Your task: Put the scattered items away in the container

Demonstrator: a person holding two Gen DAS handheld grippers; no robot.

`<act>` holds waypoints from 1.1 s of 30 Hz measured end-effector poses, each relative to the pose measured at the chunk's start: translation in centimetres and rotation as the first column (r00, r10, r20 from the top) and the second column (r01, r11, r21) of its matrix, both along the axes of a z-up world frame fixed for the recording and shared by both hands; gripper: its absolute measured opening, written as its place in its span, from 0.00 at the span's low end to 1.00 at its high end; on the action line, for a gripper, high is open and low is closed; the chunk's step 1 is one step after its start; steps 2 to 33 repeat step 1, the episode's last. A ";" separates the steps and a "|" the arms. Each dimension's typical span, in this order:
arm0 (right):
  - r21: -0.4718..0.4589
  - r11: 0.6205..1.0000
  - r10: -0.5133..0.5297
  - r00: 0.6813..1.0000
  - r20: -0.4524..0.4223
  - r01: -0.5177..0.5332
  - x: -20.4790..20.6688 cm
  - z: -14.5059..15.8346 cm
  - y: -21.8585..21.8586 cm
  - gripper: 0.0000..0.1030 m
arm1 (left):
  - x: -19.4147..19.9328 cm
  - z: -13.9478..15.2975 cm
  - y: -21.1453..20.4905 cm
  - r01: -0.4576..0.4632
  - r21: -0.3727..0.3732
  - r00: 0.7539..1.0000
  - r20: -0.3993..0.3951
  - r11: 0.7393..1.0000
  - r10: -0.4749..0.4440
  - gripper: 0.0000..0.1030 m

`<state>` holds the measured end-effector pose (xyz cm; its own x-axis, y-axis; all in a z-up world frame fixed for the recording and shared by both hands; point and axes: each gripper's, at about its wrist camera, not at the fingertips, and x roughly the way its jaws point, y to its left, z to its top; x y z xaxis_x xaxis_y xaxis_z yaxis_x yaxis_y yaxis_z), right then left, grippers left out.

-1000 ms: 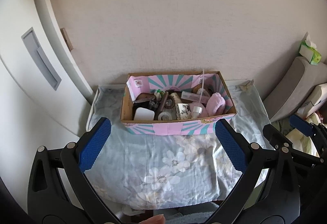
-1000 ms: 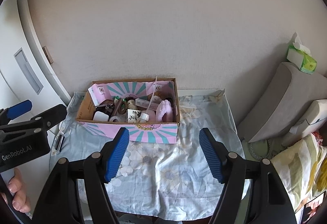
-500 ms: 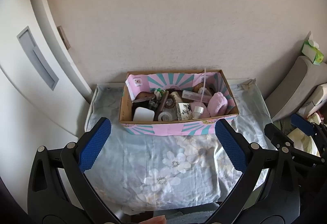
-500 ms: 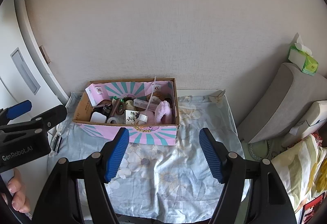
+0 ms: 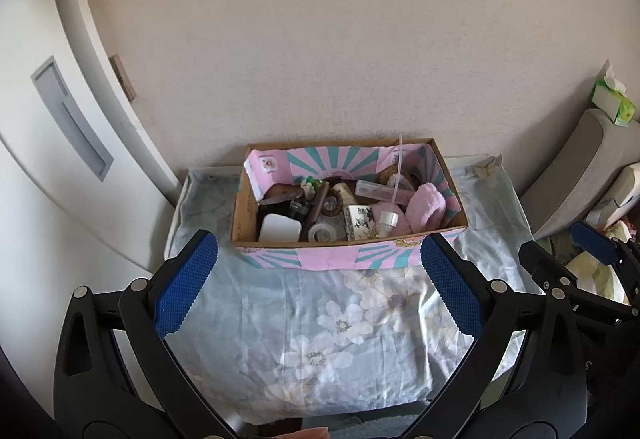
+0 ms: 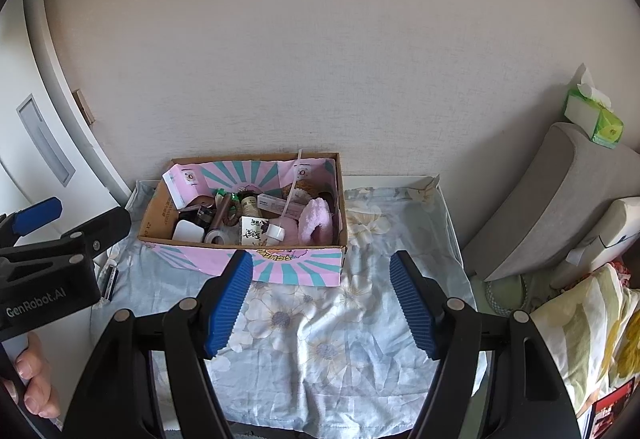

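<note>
A cardboard box [image 5: 312, 259] with a pink and teal lining stands at the back of the table against the wall; it also shows in the right wrist view [image 6: 280, 265]. It holds several small items, among them a white case [image 5: 279, 229], a tape roll [image 5: 325, 232], a pink fluffy slipper [image 5: 426, 207] and a small bottle [image 6: 250, 202]. My left gripper [image 5: 318, 293] is open and empty, held back above the front of the table. My right gripper [image 6: 320, 303] is open and empty, to the right of the left one.
The table is covered by a light blue floral cloth [image 5: 320, 319]. A white cabinet door [image 5: 60, 127] is on the left. A grey cushion [image 6: 560, 199] with a green tissue pack [image 6: 596, 119] and bedding are on the right. A small dark object [image 6: 109, 281] lies at the cloth's left edge.
Both grippers have drawn back and tilted a little, so the box sits slightly lower and further left in the views. Both stay open and empty.
</note>
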<state>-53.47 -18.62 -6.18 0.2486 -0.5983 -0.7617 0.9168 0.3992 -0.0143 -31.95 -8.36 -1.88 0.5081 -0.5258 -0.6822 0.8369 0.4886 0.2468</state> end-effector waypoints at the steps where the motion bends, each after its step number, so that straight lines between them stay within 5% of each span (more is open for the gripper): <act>1: 0.000 1.000 0.000 1.000 -0.001 0.000 0.0 0.0 0.0 0.65 | 0.0 0.0 0.0 0.000 0.001 1.000 -0.001 1.000 0.000 0.99; 33: 0.000 1.000 0.000 1.000 -0.001 0.000 0.0 0.0 0.0 0.65 | 0.0 0.0 0.0 0.000 0.001 1.000 -0.001 1.000 0.000 0.99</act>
